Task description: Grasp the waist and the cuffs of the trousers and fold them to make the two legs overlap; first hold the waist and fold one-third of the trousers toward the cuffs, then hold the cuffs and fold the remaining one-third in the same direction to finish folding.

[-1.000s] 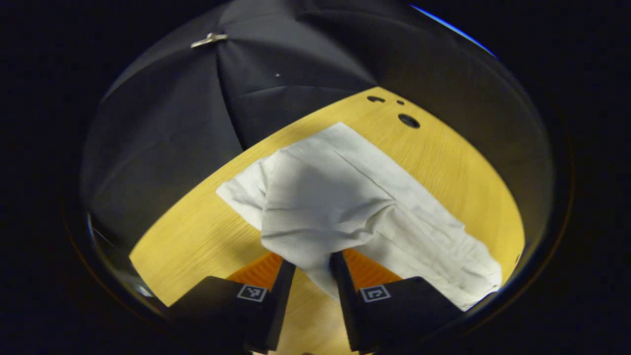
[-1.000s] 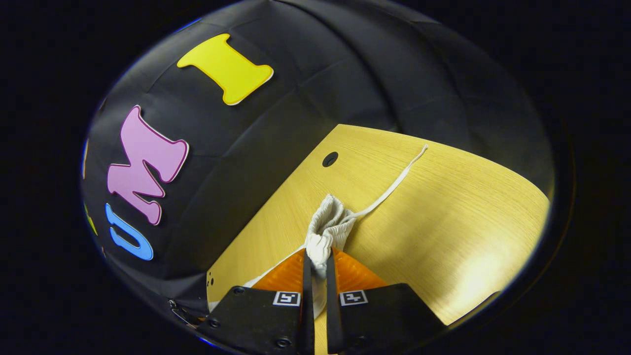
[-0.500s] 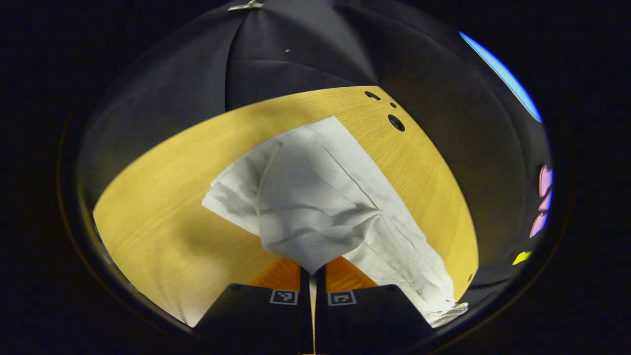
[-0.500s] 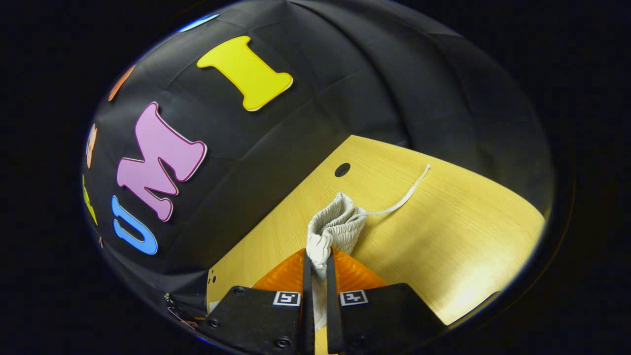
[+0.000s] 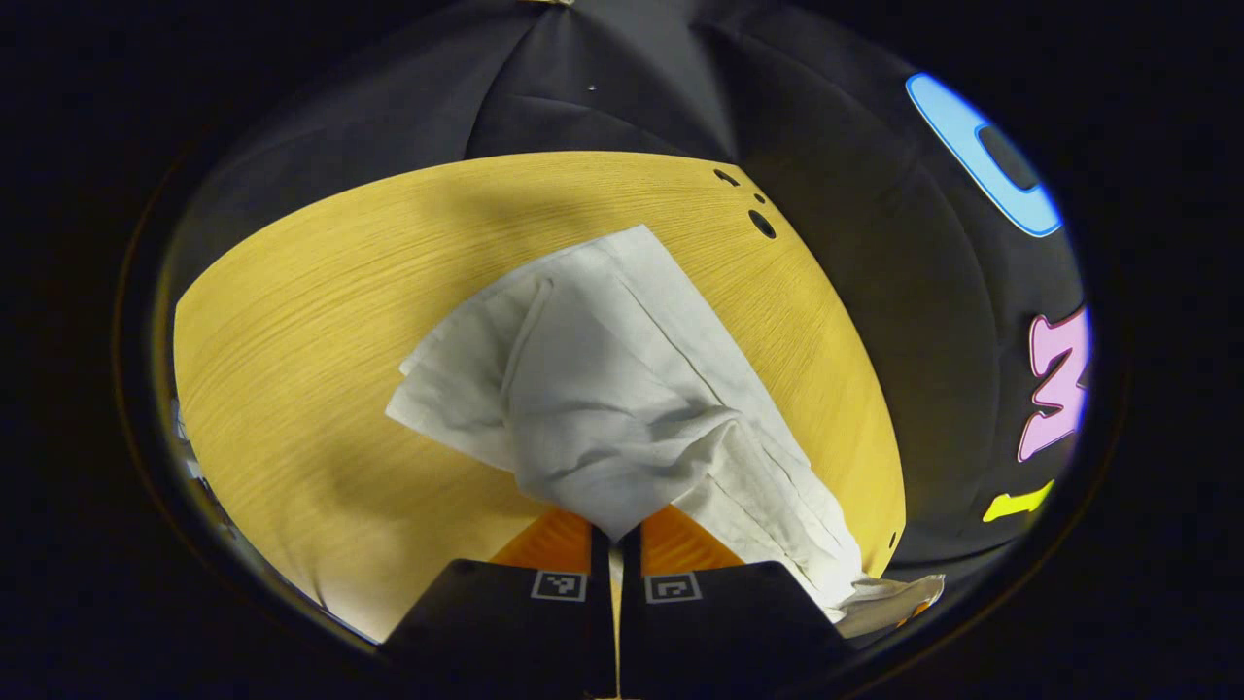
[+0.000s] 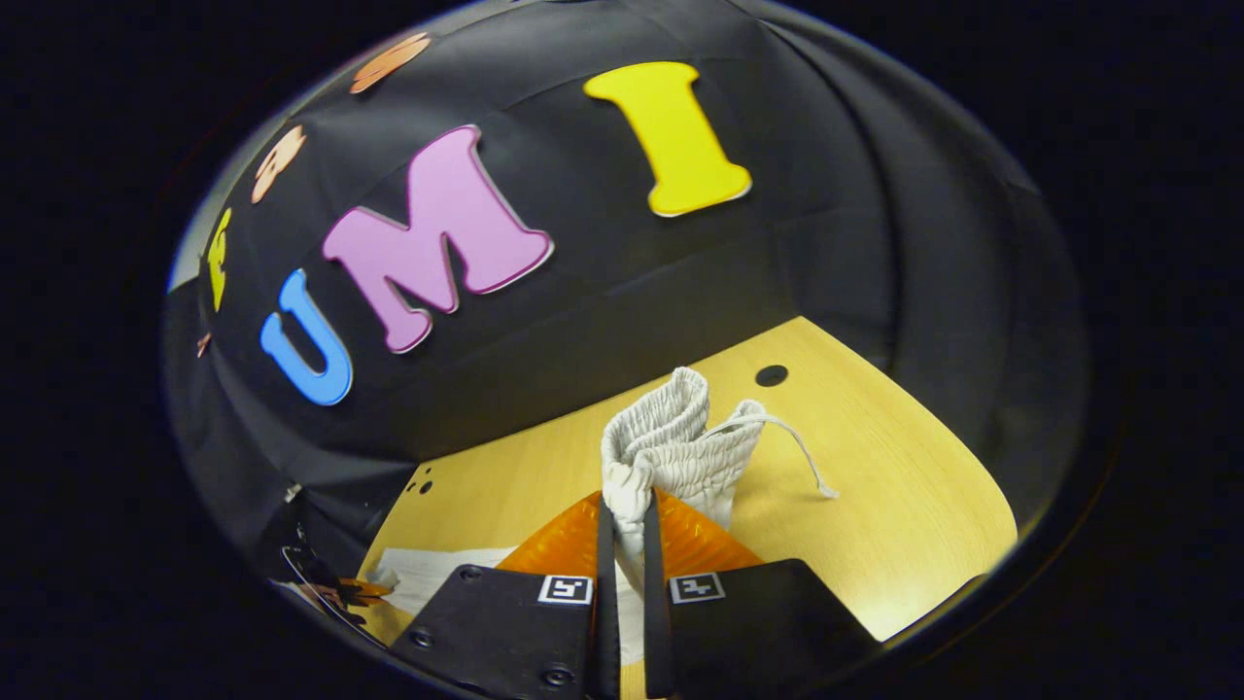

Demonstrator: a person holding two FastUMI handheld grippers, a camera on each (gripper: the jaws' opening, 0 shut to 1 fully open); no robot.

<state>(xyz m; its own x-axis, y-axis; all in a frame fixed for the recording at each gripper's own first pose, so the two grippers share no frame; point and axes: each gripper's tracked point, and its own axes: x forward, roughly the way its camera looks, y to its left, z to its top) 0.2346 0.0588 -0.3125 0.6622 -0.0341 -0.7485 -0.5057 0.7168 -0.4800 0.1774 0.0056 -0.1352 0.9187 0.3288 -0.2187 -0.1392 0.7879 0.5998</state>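
White trousers (image 5: 622, 389) lie on the yellow wooden table (image 5: 292, 321), their legs running away toward the far edge. In the left gripper view my left gripper (image 5: 615, 530) is shut on a lifted corner of the leg cloth, which drapes down from the fingers. In the right gripper view my right gripper (image 6: 623, 515) is shut on the bunched elastic waist (image 6: 671, 442), held up off the table. A white drawstring (image 6: 792, 442) hangs from the waist and trails onto the tabletop.
Round holes (image 5: 761, 223) mark the table's far corner, and another hole (image 6: 772, 374) lies beyond the waist. Black cloth walls close in the table on its far sides. Bare wood spreads left of the trousers (image 5: 272, 389).
My left gripper closed on the leg cloth and lifted it, swinging left. My right gripper raised and turned with the waist, and the drawstring slackened and curled in toward it.
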